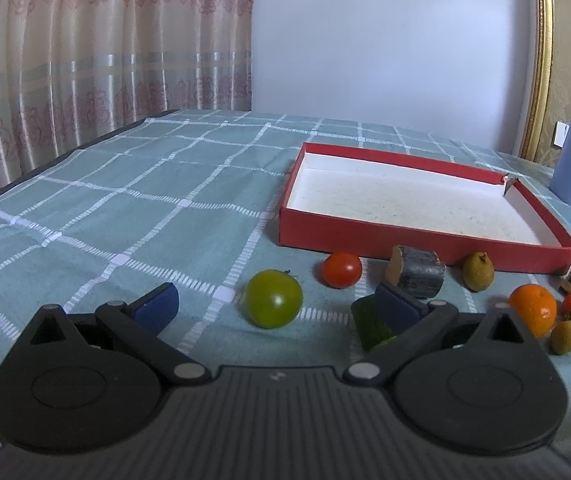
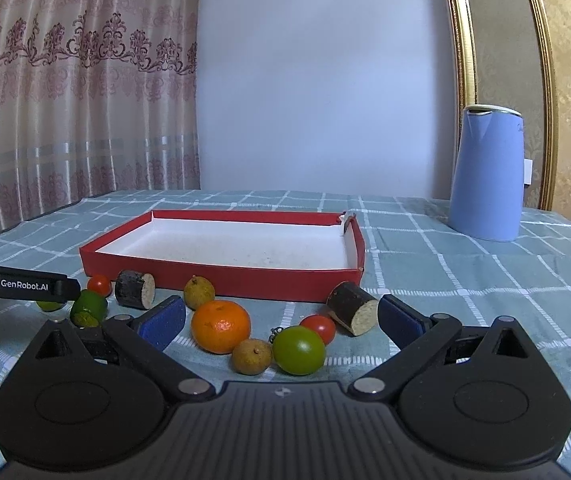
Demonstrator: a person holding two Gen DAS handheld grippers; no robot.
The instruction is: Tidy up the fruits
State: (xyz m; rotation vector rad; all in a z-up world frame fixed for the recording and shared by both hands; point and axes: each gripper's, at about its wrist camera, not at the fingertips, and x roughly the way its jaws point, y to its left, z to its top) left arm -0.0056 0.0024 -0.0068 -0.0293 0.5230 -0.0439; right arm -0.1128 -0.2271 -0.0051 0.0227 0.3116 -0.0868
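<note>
A red tray (image 1: 365, 238) (image 2: 221, 276) with a white floor sits on the checked cloth. In front of it lie fruits. In the left wrist view my open left gripper (image 1: 277, 306) frames a green tomato (image 1: 272, 304); a red tomato (image 1: 341, 269), a dark cane piece (image 1: 417, 271), a longan (image 1: 478, 271) and a green cucumber piece (image 1: 371, 326) lie near. In the right wrist view my open right gripper (image 2: 281, 320) frames an orange (image 2: 220, 326), a longan (image 2: 252, 356), a green tomato (image 2: 298, 349) and a red tomato (image 2: 319, 327). A cane piece (image 2: 351, 307) lies by its right finger.
A blue kettle (image 2: 487, 174) stands at the back right. The left gripper's arm (image 2: 21, 285) reaches in from the left in the right wrist view. A curtain and a wall stand behind the table. The table's left edge drops off by the curtain.
</note>
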